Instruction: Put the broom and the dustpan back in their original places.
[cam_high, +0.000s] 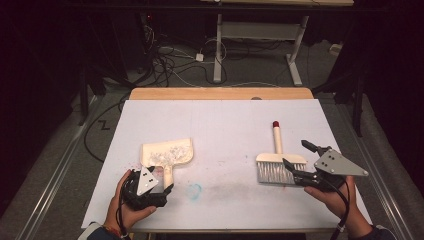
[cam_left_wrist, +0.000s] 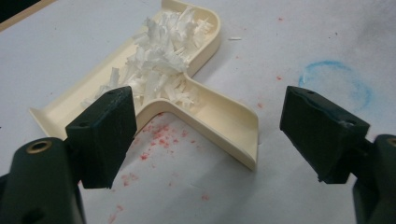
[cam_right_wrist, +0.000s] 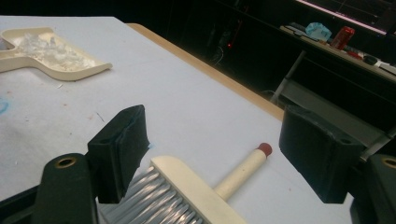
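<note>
The dustpan (cam_left_wrist: 219, 116) looks like smooth cream plastic with a slight sheen, and holds thin white shreds (cam_left_wrist: 161, 60), probably paper. The brush (cam_right_wrist: 196, 196) has a matt cream back, pale wood or plastic, with fine grey bristles. The gripper pads (cam_left_wrist: 105, 133) are matt black. The table cover (cam_high: 225, 125) is matt white sheet.

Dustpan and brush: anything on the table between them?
High view: no object between dustpan and brush, just a blue ring mark and a grey smudge.

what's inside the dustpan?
The cream dustpan holds a heap of white paper shreds, spilling toward its handle. The pan floor beneath the heap is covered, so anything under it can't be seen.
</note>
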